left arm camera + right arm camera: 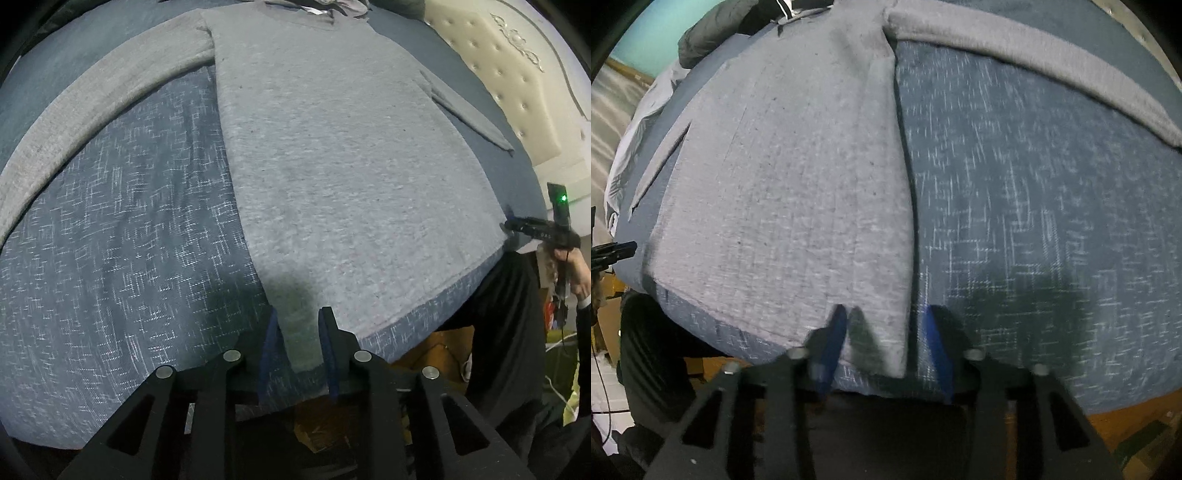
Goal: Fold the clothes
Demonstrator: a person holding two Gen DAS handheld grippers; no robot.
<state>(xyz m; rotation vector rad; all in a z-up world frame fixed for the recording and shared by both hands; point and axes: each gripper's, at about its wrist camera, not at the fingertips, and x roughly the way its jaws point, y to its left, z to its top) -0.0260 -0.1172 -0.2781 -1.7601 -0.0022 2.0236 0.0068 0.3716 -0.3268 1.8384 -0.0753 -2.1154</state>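
Grey sweater point(332, 166) lies flat, sleeves out, on blue bed cover point(110, 240). Left gripper point(301, 332) at hem's left corner, jaws apart w/ cloth between, not pinched. Right gripper point(886, 336) at right corner, jaws apart, same.

No text, label, brand, number or sign can be read in either view. A small white tag point(313, 10) is seen at the neck of the grey sweater point(332, 155), but whatever may be printed on it is too small and blurred to be made out. A raised ornament point(517, 40) is seen on the cream tufted headboard point(491, 74), yet no letters can be told from it.
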